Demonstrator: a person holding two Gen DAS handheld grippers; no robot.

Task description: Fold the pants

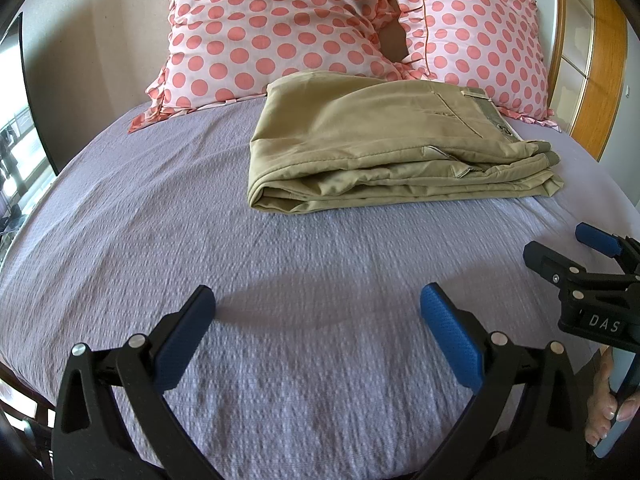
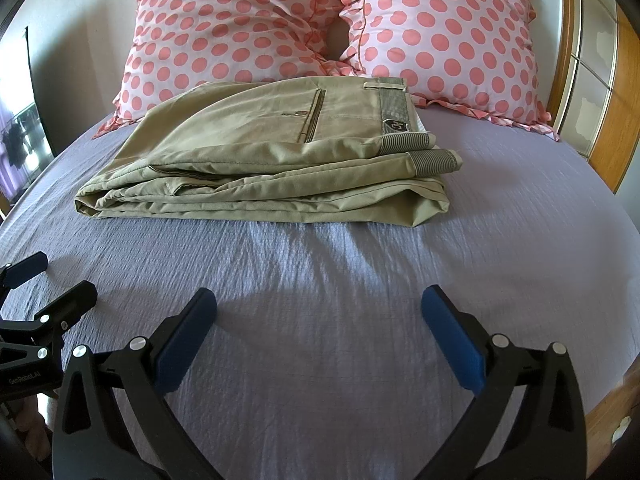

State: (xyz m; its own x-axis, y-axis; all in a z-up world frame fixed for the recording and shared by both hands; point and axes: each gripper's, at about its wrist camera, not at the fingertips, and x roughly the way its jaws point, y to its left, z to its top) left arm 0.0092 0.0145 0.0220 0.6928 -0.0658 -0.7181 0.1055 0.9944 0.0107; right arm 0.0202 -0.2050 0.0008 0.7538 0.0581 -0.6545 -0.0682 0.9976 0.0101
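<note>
Khaki pants [image 1: 384, 148] lie folded in a flat stack on the lavender bed sheet, in front of the pillows; they also show in the right wrist view [image 2: 272, 160], waistband to the right. My left gripper [image 1: 318, 304] is open and empty, hovering over bare sheet well short of the pants. My right gripper [image 2: 320, 304] is open and empty, also short of the pants. The right gripper shows at the right edge of the left wrist view [image 1: 560, 244]; the left gripper shows at the left edge of the right wrist view [image 2: 48, 280].
Two pink polka-dot pillows [image 1: 280, 28] [image 2: 444, 36] lean at the head of the bed behind the pants. A wooden headboard [image 2: 612, 128] stands at the right. The lavender sheet [image 2: 320, 264] stretches between the grippers and the pants.
</note>
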